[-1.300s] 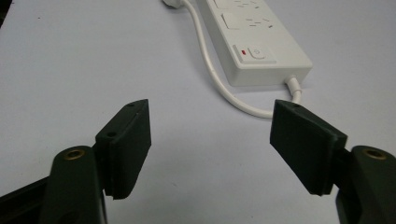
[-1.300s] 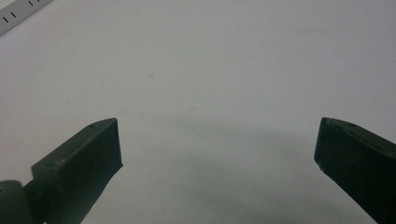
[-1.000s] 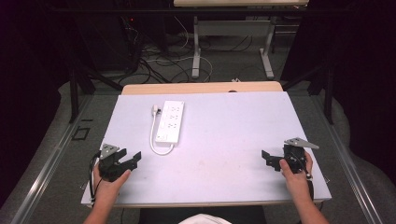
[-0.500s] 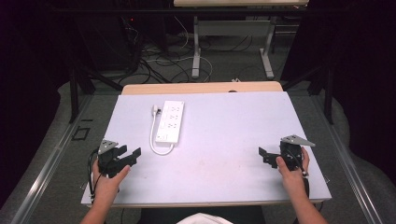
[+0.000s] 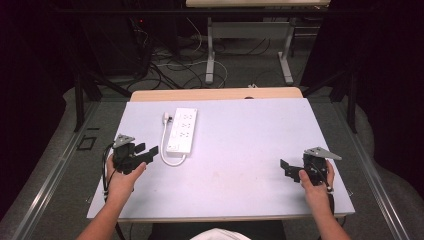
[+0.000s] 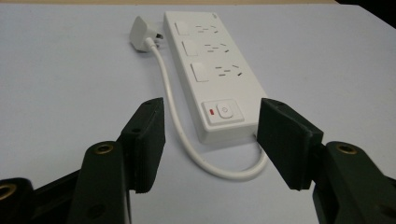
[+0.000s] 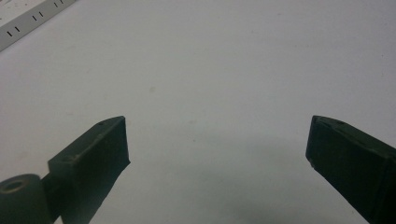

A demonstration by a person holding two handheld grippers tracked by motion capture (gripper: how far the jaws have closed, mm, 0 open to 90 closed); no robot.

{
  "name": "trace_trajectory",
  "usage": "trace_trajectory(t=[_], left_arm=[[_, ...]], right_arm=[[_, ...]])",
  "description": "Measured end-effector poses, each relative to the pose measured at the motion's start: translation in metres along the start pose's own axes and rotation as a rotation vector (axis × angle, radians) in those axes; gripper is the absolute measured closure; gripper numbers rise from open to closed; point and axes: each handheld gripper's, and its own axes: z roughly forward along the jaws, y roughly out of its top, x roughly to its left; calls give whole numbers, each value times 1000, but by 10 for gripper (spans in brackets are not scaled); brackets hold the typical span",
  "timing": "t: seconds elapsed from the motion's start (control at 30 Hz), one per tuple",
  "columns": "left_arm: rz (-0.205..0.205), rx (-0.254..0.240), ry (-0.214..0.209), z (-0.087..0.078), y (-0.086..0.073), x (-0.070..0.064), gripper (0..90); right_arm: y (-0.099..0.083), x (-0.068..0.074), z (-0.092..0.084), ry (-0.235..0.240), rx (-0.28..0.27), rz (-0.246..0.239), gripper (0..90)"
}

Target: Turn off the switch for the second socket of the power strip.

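- I see a white power strip (image 5: 182, 130) lying flat on the pale table (image 5: 240, 165), toward the left rear, its long side running away from me.
- Its short white cord (image 6: 187, 140) loops out from the near end, curves along the strip's left side and ends in a white plug (image 6: 140, 33) resting on the table beside the far end.
- In the left gripper view, the near end of the strip carries a switch (image 6: 224, 111) with a small red mark beside it; three rows of sockets sit beyond it.
- My left gripper (image 5: 146, 151) sits just beside the strip's near end, pointing at it. Its jaws stand wide apart and hold nothing; the strip's near end shows between them, apart from both.
- My right gripper (image 5: 287, 167) is held over the table's right front, well apart from the strip. Its jaws are spread wide over bare table, nothing between them.
- A corner of the strip shows at the top left of the right gripper view.
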Motion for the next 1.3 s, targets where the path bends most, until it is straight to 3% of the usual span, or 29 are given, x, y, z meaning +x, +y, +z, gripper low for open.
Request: trace_trajectory(t=[0.3, 0.5, 0.7, 1.1, 1.3], left_arm=[[3, -7, -40, 9, 23, -9, 467], [-29, -2, -49, 14, 35, -13, 490], [-14, 7, -52, 20, 48, -15, 501], [-53, 20, -57, 31, 69, -15, 545], [-40, 17, -58, 37, 82, -21, 581]], right_arm=[[-2, -2, -2, -7, -11, 0, 59], [-2, -2, -1, -5, -14, -4, 61], [-2, -1, 0, -6, -11, -4, 63], [-3, -1, 0, 0, 4, 0, 65], [-3, 0, 1, 2, 8, 0, 66]])
